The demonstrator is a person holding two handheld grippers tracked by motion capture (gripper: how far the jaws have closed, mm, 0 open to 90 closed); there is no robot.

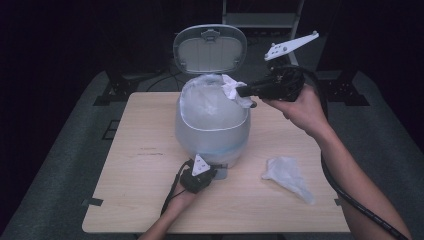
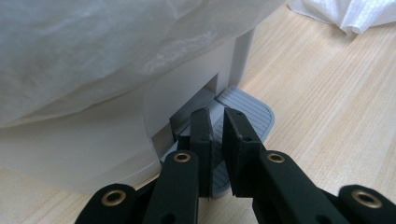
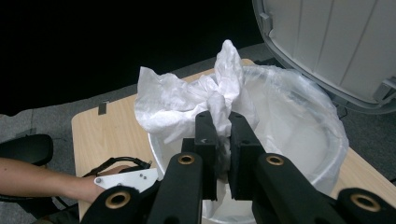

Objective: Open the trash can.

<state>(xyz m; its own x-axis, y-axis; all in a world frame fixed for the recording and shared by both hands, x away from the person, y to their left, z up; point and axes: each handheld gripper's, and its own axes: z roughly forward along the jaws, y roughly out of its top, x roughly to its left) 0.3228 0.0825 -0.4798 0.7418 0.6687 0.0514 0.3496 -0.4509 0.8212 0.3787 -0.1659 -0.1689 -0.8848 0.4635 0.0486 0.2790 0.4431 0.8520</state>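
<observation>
Left gripper (image 2: pixel 215 140) closed, jaws pressing down on bin pedal (image 2: pixel 250 109) at front base of bin (image 1: pixel 212 127), lid (image 1: pixel 210 49) held up

Right gripper (image 3: pixel 223 140) clamped on crumpled tissue (image 3: pixel 196 100), holding it over liner bag (image 3: pixel 299 116) at bin mouth

Second tissue (image 1: pixel 289 177) lying on table (image 1: pixel 140 165), right of bin

Risk: pedal slips from under left jaws, lid drops onto right gripper; tissue released too near rim, catches on liner, falls outside

Lab-like recording setup: lone wooden table (image 1: pixel 150 165), black stand legs (image 1: pixel 112 85), dark surround, grey carpet (image 1: pixel 60 165).
</observation>
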